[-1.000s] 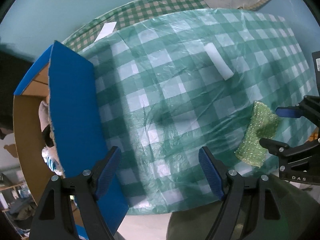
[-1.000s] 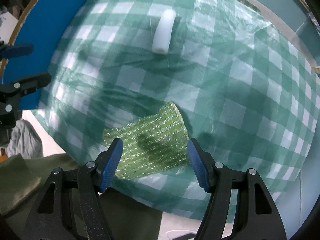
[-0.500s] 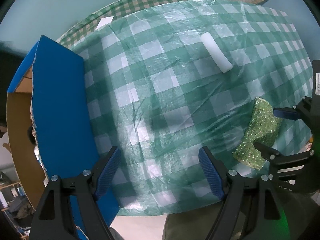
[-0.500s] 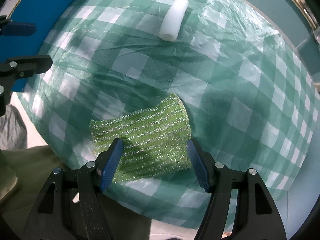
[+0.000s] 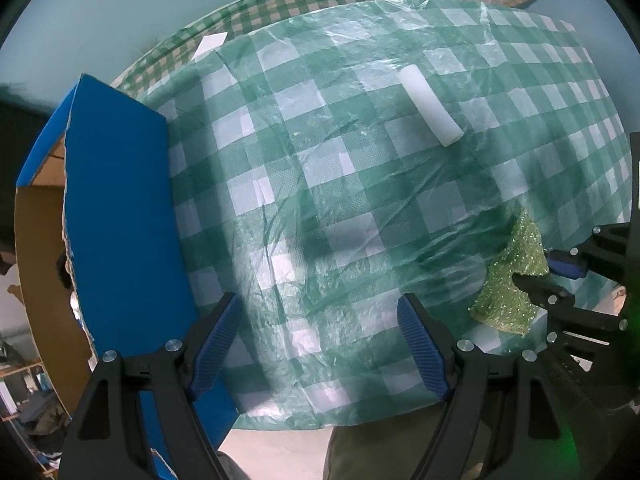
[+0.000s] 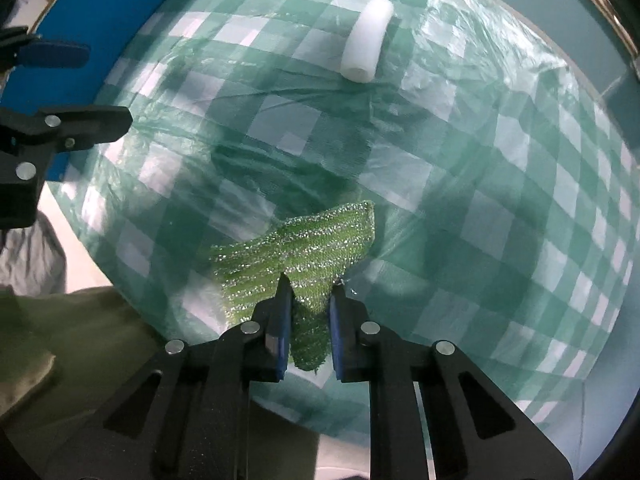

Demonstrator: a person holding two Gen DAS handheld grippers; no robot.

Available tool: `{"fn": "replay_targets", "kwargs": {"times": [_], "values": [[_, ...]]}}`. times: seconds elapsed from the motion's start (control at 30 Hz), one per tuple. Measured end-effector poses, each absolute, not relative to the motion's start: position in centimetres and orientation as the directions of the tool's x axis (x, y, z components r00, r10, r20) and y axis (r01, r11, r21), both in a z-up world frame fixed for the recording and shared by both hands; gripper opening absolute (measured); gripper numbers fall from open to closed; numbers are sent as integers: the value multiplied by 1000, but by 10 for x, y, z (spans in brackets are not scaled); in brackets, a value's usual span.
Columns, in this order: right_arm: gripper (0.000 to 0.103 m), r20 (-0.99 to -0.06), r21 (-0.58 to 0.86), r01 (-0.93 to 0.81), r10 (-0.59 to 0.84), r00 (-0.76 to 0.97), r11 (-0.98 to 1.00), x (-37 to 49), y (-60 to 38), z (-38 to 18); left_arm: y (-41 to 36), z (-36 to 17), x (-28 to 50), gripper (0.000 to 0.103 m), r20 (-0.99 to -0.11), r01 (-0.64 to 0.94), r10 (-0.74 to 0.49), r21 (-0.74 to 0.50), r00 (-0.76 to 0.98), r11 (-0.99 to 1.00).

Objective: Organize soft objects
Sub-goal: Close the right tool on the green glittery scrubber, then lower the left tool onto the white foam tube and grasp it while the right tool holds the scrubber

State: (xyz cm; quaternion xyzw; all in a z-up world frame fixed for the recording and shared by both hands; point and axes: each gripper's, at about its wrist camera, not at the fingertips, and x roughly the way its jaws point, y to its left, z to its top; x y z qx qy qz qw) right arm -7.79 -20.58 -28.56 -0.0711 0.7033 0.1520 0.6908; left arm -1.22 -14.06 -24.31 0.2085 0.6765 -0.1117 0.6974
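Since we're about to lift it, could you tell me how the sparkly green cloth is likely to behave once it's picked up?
The green cloth will probably flop: it already bunches where the right gripper pinches it. It looks thin, so likely light. Its open weave should grip the fingers rather than slip.

right gripper (image 6: pixel 308 288): fingers pinched nearly together, clamping green fabric. left gripper (image 5: pixel 320 336): fingers spread wide, holding nothing, level with the right one.

A green-and-white checked plastic cloth (image 6: pixel 460 184) covers the surface. The sparkly scrubbing cloth (image 6: pixel 304 252) is lime green with silver glitter stripes, the foam roll (image 6: pixel 366 42) plain white, the box (image 5: pixel 120 216) bright blue outside, brown inside.
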Motion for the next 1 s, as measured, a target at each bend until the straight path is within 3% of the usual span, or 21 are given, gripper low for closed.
{"fn": "replay_targets", "kwargs": {"times": [0.5, 1.0], "values": [[15, -979, 183, -156, 195, 66, 971, -40, -276, -239, -169, -245, 17, 81, -995, 407, 89, 100, 46, 908], [15, -974, 183, -78, 192, 119, 980, 5, -326, -238, -207, -254, 68, 81, -998, 289, 60, 65, 29, 955]]}}
